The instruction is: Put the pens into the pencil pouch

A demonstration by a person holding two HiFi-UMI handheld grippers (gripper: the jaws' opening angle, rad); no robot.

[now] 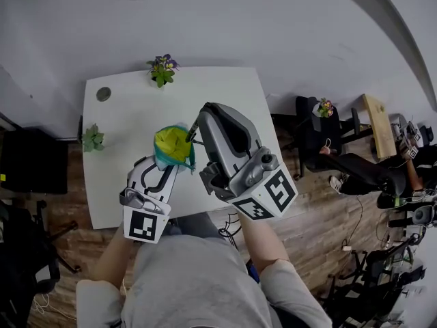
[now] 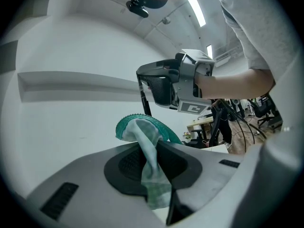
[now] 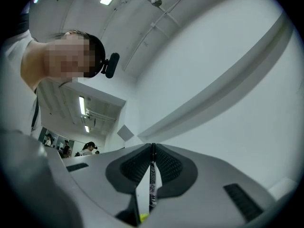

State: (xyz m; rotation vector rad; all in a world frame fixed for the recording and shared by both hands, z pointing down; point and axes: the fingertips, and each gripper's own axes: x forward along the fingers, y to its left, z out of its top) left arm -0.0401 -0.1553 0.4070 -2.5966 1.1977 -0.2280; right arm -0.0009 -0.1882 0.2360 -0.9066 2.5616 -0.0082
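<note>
- The left gripper [image 2: 152, 151] is clamped shut on a fold of the teal fabric pencil pouch [image 1: 173, 145]. It holds the pouch up with the zip-edged mouth open, and yellow shows inside.
- The right gripper [image 3: 153, 151] is closed on a thin black pen [image 3: 152, 182]. The pen hangs above the pouch with its lower end at the rim. Whether it is inside cannot be told.
- Both are over the near middle of the white rectangular table [image 1: 130, 125]. The far and left parts of the tabletop are bare.
- A purple-flowered potted plant [image 1: 162, 69] stands at the table's far edge and a leafy green plant [image 1: 92, 139] at its left edge. A round grey grommet [image 1: 103, 93] sits in the far-left corner.
- To the right, wooden floor [image 1: 321, 217] is crowded with black chairs [image 1: 321, 132].
- White print runs along the pen's barrel, too small to read.
</note>
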